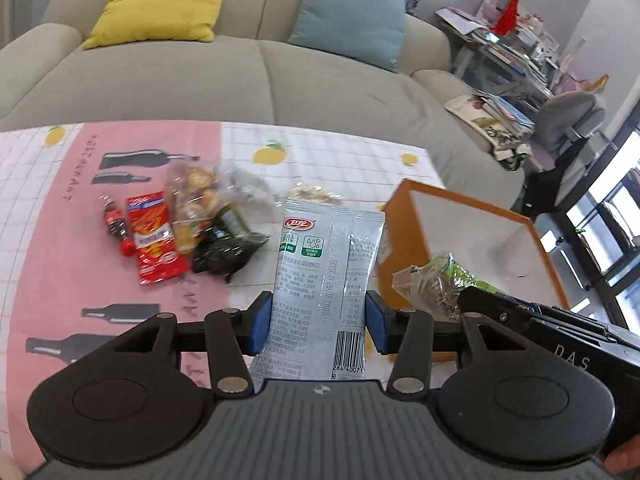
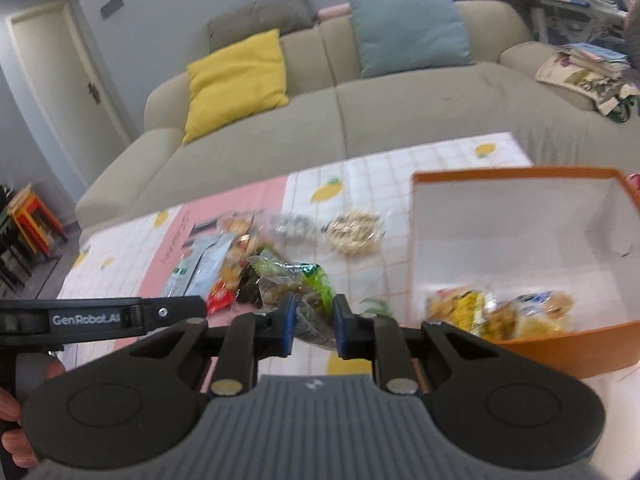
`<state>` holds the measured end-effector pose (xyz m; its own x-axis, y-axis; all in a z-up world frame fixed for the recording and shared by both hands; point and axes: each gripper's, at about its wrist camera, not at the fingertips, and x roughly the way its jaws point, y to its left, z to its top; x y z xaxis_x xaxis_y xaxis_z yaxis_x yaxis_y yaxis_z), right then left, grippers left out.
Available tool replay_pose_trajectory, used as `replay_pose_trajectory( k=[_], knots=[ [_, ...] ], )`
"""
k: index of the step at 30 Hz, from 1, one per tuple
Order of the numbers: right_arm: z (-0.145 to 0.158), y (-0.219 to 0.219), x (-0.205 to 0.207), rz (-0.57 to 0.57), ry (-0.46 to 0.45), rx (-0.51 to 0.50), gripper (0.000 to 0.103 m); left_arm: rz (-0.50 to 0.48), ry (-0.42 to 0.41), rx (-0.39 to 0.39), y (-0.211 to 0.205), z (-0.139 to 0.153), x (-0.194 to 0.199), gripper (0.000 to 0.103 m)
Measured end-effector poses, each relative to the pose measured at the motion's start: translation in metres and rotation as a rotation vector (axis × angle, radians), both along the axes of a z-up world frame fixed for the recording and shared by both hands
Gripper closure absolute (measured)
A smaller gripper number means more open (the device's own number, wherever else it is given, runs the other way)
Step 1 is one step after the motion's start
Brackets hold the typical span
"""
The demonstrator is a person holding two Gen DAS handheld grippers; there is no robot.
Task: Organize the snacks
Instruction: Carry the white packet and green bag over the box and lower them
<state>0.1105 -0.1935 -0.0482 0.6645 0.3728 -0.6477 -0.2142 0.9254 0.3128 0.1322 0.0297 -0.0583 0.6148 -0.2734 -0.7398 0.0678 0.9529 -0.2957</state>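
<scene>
Silver-grey snack packet with a red logo, orange box — white inside, pink-and-white checked worktop — yellow lemons, yellow cushion, teal cushion, beige sofa

I am looking past the tablecloth, white-checked with lemons and a pink panel of printed bottles, to a beige sofa that is carrying a yellow cushion and a blue-grey cushion. Off to the right a side table is sagging under stacked magazines, and in the right wrist view a white door is standing closed above some red and yellow stools.
</scene>
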Motion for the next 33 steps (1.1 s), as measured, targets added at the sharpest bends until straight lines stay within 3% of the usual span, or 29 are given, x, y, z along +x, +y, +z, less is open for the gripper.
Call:
replay_pose_trajectory(
  k=[8,14,22,33],
  knots=[
    [0.017,-0.052,0.016,-0.051,-0.016,-0.049,0.087,-0.118,-0.003,0.002,-0.053,0.023,0.030,0.048],
    [0.017,-0.087,0.036,-0.102,-0.006,-0.101,0.087,-0.216,0.008,0.049,-0.107,0.031,0.060,0.048],
    [-0.007,-0.116,0.069,-0.146,0.072,-0.171,0.087,-0.297,0.064,0.089,-0.163,0.010,0.099,0.048],
    [-0.056,-0.128,0.107,-0.152,0.189,-0.241,0.087,-0.404,0.160,0.234,-0.208,-0.034,0.136,0.048]
  ],
)
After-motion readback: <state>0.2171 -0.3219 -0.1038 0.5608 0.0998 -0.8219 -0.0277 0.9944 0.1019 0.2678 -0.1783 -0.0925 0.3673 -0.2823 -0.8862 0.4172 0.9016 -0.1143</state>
